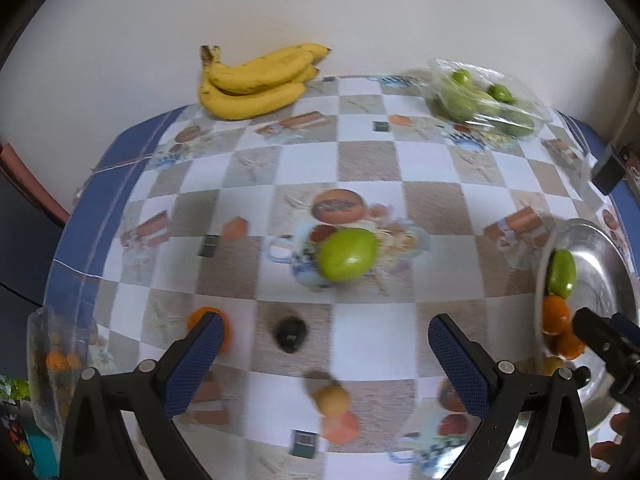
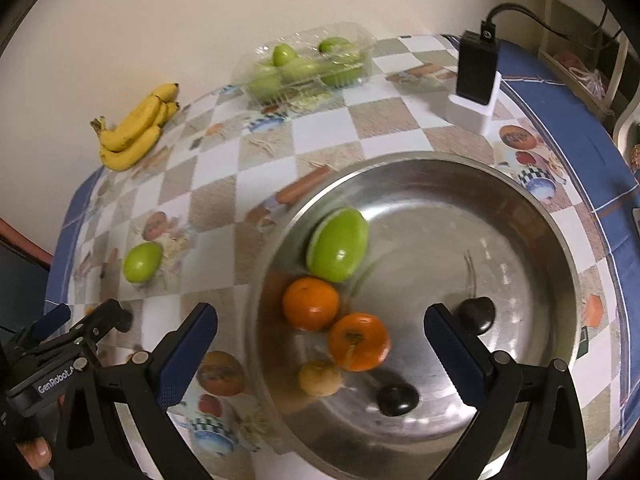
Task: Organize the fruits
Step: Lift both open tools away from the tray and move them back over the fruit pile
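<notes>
light: soft, even | blur: motion smear throughout | edges: fisheye warp, dark vignette

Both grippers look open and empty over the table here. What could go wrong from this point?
1. The loose green fruit lies on the slick tablecloth; a nudge could roll it.
2. The metal bowl already holds a green fruit and oranges; a drop could bruise them.

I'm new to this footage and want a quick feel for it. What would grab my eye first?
The big steel bowl fills the right wrist view, holding a green fruit, two oranges and smaller dark fruits. A lone green fruit lies mid-table on the checkered cloth, ahead of the open left tongs. A bunch of bananas rests at the far edge by the wall.
</notes>
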Available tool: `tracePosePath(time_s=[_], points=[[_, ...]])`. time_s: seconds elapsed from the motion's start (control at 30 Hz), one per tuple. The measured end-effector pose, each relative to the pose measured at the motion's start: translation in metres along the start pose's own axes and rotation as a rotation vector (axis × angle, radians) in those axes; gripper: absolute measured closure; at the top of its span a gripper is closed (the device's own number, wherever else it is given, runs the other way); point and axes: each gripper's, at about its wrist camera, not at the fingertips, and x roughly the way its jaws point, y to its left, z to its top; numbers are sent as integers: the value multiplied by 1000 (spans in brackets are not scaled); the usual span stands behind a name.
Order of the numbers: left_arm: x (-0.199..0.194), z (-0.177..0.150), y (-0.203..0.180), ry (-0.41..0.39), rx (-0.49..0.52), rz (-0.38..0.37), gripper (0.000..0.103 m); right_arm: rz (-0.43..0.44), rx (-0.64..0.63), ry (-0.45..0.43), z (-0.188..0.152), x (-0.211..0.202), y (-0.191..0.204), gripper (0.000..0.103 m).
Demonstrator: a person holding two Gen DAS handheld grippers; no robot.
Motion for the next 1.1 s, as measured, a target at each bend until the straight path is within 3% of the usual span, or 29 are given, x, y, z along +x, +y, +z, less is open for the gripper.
tracePosePath(time_s=[0.57,0.87,1.1], points=[[2,-9,98,3,-101,98,0,32,-121,32,-14,10,68,0],[2,-17,138,-4,-170,78,0,80,-210,70,-25,22,112,0],[5,-19,148,-5,-195,59,0,135,-269,97,-32,29,144,0]])
